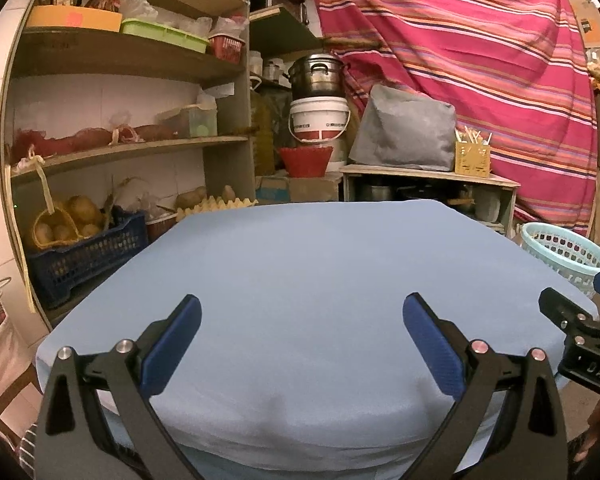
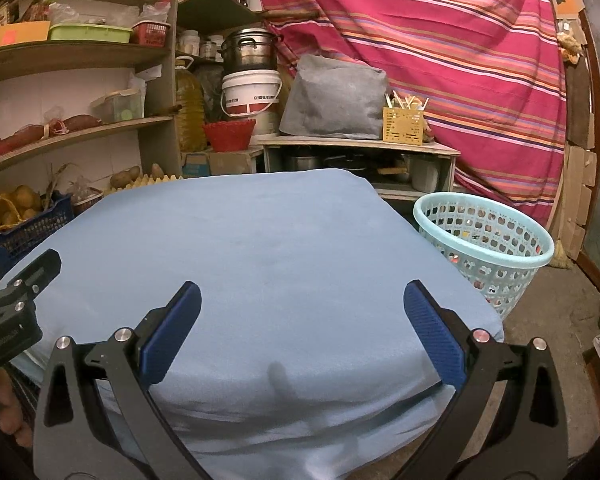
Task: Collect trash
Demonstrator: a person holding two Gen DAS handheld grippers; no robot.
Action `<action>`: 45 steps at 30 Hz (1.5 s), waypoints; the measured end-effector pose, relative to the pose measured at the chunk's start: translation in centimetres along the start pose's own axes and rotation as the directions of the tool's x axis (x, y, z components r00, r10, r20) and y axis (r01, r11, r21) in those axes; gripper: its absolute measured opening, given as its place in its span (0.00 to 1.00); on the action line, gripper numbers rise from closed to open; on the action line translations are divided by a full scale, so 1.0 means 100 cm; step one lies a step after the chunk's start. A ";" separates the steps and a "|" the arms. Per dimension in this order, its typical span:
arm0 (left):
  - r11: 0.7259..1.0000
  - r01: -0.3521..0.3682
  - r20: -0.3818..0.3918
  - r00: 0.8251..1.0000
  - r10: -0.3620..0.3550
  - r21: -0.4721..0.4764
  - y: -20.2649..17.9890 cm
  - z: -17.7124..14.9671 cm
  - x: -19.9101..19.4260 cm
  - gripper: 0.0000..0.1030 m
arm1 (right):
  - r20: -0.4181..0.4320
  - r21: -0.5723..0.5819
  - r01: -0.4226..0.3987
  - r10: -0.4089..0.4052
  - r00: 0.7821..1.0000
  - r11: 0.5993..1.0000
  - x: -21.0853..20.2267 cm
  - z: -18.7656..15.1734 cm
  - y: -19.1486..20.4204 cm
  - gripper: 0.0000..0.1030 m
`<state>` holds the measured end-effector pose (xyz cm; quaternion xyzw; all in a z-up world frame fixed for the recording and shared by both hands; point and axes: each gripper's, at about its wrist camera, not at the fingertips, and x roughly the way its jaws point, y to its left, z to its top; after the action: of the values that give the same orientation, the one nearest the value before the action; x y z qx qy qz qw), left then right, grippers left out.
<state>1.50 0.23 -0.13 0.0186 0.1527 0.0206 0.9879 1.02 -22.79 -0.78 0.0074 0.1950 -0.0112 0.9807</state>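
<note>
A table with a light blue cloth fills both views; no loose item shows on the cloth. A pale turquoise perforated basket stands on the floor at the table's right side, with small items visible through its holes; it also shows in the left wrist view. My left gripper is open and empty over the near edge of the cloth. My right gripper is open and empty, also over the near edge. Each gripper shows at the edge of the other's view.
Wooden shelves with boxes, baskets and potatoes stand at the left. A low cabinet with a grey bag, a white bucket and a pot stands behind the table. A striped red curtain hangs at the back right.
</note>
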 end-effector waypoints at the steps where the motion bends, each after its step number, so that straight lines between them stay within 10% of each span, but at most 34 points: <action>1: 1.000 0.001 0.001 1.000 -0.001 0.002 -0.001 0.000 0.000 0.96 | 0.001 0.001 0.000 0.000 1.000 1.000 0.000 0.000 0.001 0.96; 45: 1.000 0.031 0.014 0.999 -0.031 0.000 -0.007 0.001 -0.008 0.96 | 0.041 -0.005 0.027 -0.027 0.999 1.000 -0.010 0.000 -0.001 0.96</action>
<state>0.77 -0.55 0.13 0.0162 0.1459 0.0051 0.9891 0.08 -22.91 -0.34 0.0018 0.1750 -0.0240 0.9843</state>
